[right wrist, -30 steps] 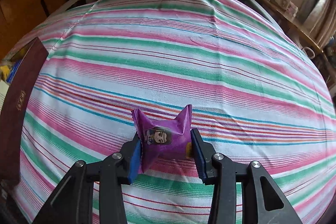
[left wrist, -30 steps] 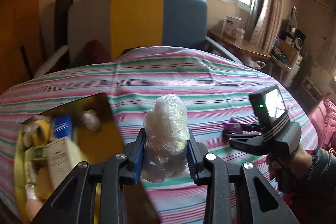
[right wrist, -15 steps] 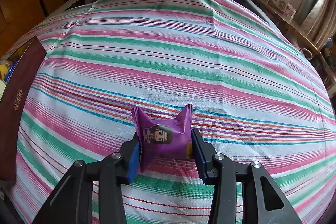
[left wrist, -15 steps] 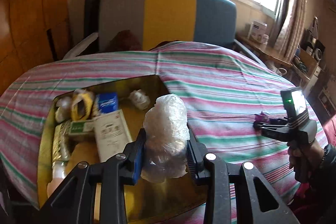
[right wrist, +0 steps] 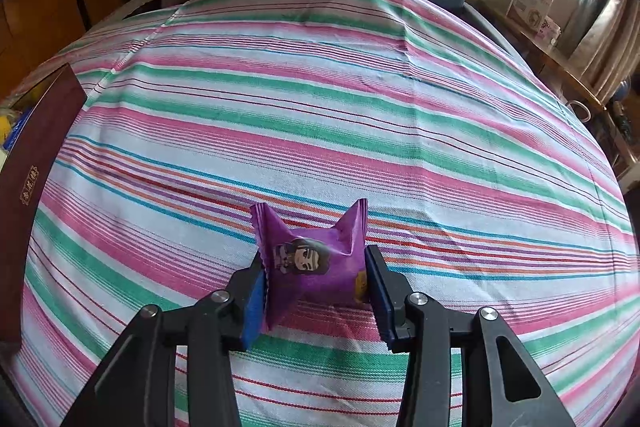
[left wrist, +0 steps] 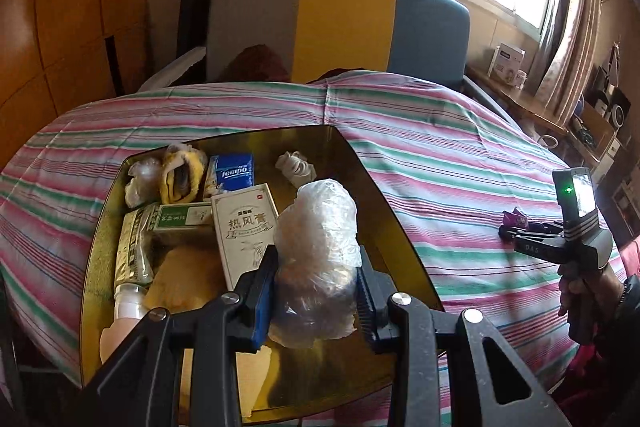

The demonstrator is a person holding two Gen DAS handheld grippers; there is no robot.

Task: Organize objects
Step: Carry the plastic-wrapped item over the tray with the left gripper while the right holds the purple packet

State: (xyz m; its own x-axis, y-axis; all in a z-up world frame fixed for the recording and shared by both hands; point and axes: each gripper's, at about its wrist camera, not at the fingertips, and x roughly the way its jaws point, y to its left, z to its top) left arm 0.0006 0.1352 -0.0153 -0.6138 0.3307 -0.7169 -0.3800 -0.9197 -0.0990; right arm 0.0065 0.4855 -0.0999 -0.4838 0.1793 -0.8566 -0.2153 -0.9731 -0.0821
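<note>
Two grippers, one item in each. The left gripper point(left wrist: 316, 291) has its jaws clamped on 1 crumpled clear plastic bag point(left wrist: 318, 251), held over the gold box point(left wrist: 384, 227) at centre-left of the left wrist view. The right gripper point(right wrist: 316, 291) has its jaws pressed on 1 purple candy wrapper point(right wrist: 312, 259) w/ a cartoon face, low over the striped cloth point(right wrist: 320, 107), lower centre of the right wrist view.

Only 1 container, the gold box, on the cloth-covered desk. Inside I count approx. 8 things: 1 blue Tempo tissue pack point(left wrist: 234, 173), 1 white box with Chinese print point(left wrist: 246, 231), 1 green-white box point(left wrist: 182, 217), 1 yellow-grey cloth item point(left wrist: 180, 175), 1 clear plastic wad point(left wrist: 140, 179) in the box's upper left corner, 1 small white knot of cloth point(left wrist: 296, 167), 1 greenish foil pack point(left wrist: 134, 251), 1 white-capped bottle point(left wrist: 128, 303) at the lower left. Some are overlapping, so the count is not exact.
</note>
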